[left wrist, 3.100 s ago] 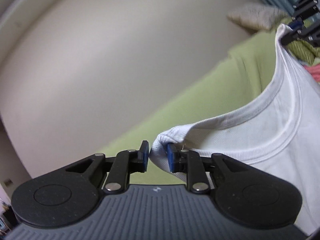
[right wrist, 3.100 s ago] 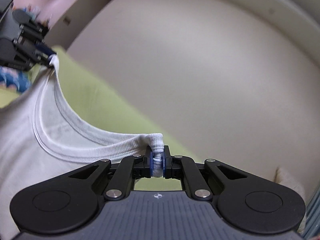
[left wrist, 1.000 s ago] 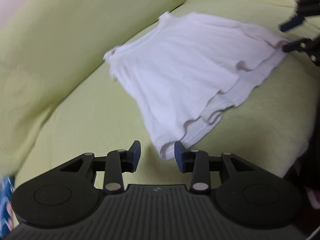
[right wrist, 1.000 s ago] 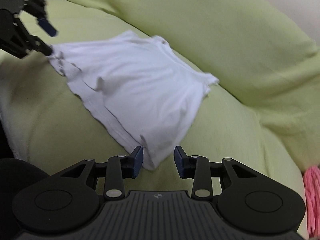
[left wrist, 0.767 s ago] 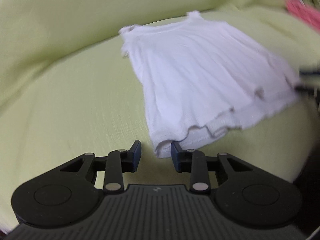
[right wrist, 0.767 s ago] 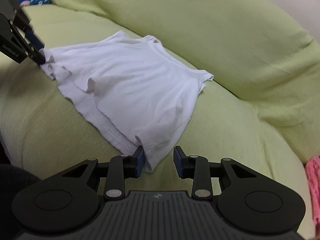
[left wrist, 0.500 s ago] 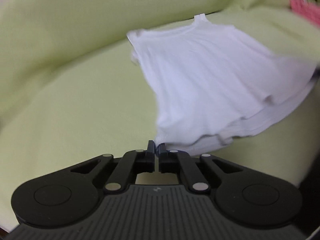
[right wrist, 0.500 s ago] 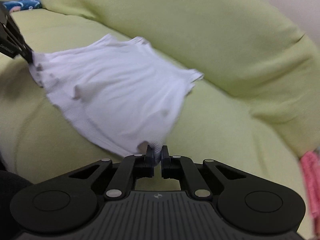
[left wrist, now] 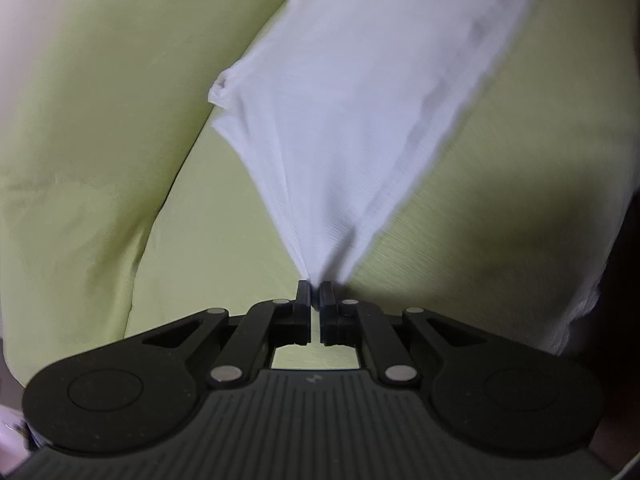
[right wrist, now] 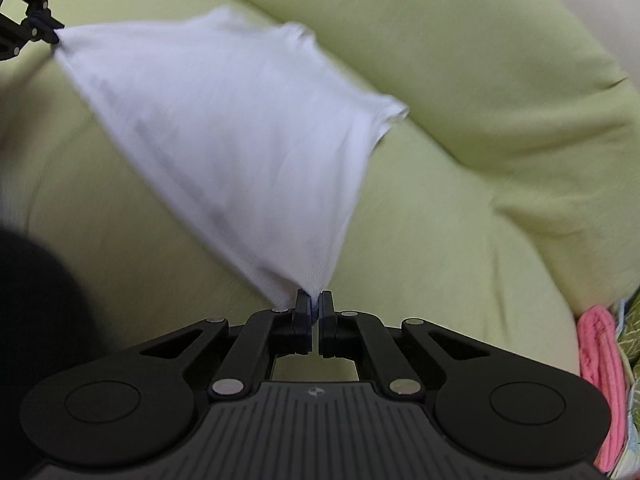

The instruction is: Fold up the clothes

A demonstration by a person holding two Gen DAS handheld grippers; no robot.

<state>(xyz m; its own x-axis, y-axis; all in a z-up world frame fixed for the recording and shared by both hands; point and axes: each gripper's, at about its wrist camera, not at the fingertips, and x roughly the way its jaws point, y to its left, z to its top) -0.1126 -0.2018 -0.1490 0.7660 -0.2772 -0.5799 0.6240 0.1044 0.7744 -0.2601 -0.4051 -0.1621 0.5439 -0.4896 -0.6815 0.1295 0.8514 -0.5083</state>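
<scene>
Left wrist view: the left gripper [left wrist: 315, 294], two black fingers, is clamped on one corner of a single white ribbed-knit top [left wrist: 360, 92]. The cloth fans out taut from the pinch across the smooth yellow-green sofa cover [left wrist: 120, 184]. A second ago these jaws stood apart around the hem, which lay rumpled.

Right wrist view: the right gripper [right wrist: 315, 305] pinches the other hem corner of the white top [right wrist: 224, 132], now stretched triangular over the sofa cover [right wrist: 440, 224]. The left gripper [right wrist: 42, 30] grips the far corner. One pink knit item [right wrist: 600, 364] lies at the cover's right edge.
</scene>
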